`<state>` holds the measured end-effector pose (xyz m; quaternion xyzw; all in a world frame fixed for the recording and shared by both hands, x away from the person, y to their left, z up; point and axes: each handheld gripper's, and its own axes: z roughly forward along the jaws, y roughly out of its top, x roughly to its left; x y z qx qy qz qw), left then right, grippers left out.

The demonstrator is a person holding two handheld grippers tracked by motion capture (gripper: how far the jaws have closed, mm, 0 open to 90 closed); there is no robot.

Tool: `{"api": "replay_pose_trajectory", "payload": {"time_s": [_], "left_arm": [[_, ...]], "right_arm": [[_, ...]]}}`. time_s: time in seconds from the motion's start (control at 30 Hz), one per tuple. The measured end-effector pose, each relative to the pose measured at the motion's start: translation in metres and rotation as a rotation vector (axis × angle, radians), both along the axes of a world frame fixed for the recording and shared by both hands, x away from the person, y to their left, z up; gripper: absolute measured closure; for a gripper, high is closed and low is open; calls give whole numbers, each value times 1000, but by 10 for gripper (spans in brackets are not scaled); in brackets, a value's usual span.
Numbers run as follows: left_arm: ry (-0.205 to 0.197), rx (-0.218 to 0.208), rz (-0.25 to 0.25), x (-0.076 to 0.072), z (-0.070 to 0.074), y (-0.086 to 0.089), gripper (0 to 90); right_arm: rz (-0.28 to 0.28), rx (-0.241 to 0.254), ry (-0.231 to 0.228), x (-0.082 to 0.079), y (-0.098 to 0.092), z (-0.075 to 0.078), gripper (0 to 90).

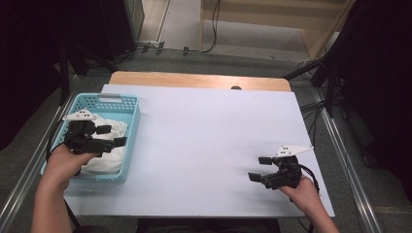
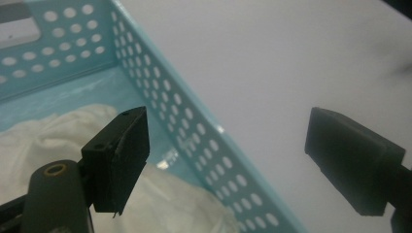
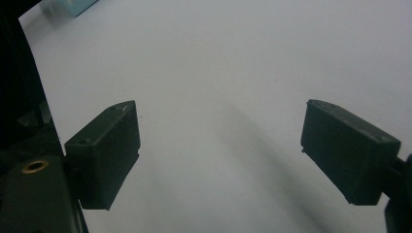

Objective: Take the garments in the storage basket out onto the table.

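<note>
Hovering spread left claw (image 1: 111, 135), crumpled white cloth (image 1: 104, 160), perforated blue plastic basket (image 1: 104, 103), right claw (image 1: 260, 168) spread

Place: a lab or test room set up for recording, not a home.
Tabletop (image 1: 204, 141): one plain white sheet covers it, with a strip of bare wood at the far edge, in the middle of the frame.
Floor (image 1: 189, 56): grey carpet, with a pale wood step at the top.
Cables (image 1: 214, 29): black wires run down across the floor at the top middle.
Stands (image 1: 318, 68): black poles and legs rise at the upper right and upper left.
Rails (image 1: 347, 165): shiny metal bars run along both sides of the table.
Dark sides: black gear and screens fill the upper corners.
</note>
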<state>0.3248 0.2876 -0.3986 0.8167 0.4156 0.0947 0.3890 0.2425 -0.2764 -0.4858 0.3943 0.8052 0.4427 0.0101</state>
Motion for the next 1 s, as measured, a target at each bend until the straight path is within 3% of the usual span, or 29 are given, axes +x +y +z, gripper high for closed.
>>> {"api": "replay_pose_trajectory", "payload": {"time_s": [0.07, 0.3, 0.37, 0.47, 0.6, 0.77, 0.93, 1.0], "left_arm": [[-1, 16, 9, 0, 0, 3, 165], [-13, 3, 36, -2, 0, 14, 164], [-15, 23, 59, -1, -2, 18, 160], [-15, 28, 89, -1, -3, 24, 126], [-11, 26, 103, 1, -6, 31, 0], [-11, 27, 115, 2, -13, 38, 0], [14, 18, 121, 9, -20, 43, 7], [-3, 20, 123, 12, -21, 43, 8]], "right_arm": [[3, -4, -1, 0, 1, 0, 127], [-1, 3, 2, 0, 0, 0, 127], [0, 3, 1, 0, 0, 0, 127], [2, 2, 2, 0, 0, 0, 127], [4, -5, 1, 0, 1, 0, 127], [6, -4, 1, 0, 1, 0, 127], [6, -8, 2, 0, 1, 0, 127], [5, -9, 4, 0, 1, 0, 127]]}}
